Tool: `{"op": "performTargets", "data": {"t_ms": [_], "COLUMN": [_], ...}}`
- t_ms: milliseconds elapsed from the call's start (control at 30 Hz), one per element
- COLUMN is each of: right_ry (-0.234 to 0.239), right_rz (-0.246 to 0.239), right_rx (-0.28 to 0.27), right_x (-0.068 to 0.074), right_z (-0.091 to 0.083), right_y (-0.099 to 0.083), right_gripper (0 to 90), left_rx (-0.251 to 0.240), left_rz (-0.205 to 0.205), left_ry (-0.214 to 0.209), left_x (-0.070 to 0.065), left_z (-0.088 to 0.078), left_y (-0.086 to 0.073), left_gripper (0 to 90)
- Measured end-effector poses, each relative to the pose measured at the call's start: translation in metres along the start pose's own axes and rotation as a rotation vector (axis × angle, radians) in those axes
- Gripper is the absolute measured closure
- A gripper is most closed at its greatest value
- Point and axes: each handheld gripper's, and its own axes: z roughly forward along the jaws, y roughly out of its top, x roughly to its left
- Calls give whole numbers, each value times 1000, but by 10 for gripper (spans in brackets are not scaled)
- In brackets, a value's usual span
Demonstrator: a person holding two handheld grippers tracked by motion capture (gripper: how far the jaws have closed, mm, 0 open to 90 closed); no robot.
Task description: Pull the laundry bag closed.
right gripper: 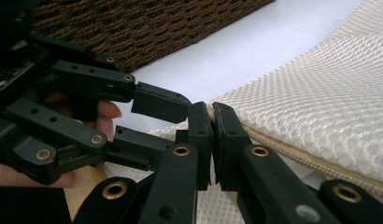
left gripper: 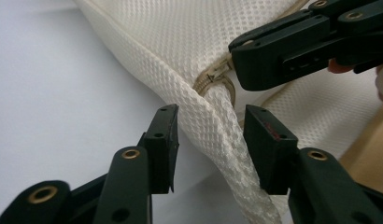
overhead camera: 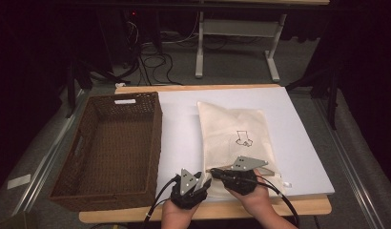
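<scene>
White board (overhead camera: 184, 124) covers our table, with a wicker basket (overhead camera: 112, 143) at its left and a mesh bag (overhead camera: 236, 133) lying beside it. Our right gripper (right gripper: 212, 140) pinches the bag's zipper pull (left gripper: 216, 74); our left gripper (left gripper: 209, 140) stands spread around the bag's corner edge, its pads off the fabric.

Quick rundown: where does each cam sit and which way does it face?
High view: above the person's side, facing forward and down on the table, basket and mesh bag; both hands and grippers enter at the bottom.
Left gripper view: rides the left gripper, looking along its open jaws at the bag's corner.
Right gripper view: rides the right gripper, shut at the zipper.
Shared: both gripper views show the bag and the other gripper.
</scene>
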Motion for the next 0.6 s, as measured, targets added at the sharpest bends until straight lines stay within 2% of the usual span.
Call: {"op": "performTargets", "data": {"t_ms": [100,333,467,567,600], "right_ry": [7,13,12,11,10], "right_rz": [5,0,2,0,-1], "right_rx": [-3,-12,-16,-12,-12], "right_x": [0,2,3,3,3], "right_z": [-1,-2,-3,-3,-3], "right_y": [0,1,1,1,1], "right_gripper": [880,880,880,880,880], "left_rx": [13,-10,-18,-14,-11], "left_rz": [-50,-120,-129,-122,-113], "left_ry": [-28,-97,-112,-94,-77], "left_x": [5,6,7,6,6], "left_z": [4,6,6,5,5], "left_y": [-1,1,1,1,0], "left_gripper": [532,610,587,665,699]}}
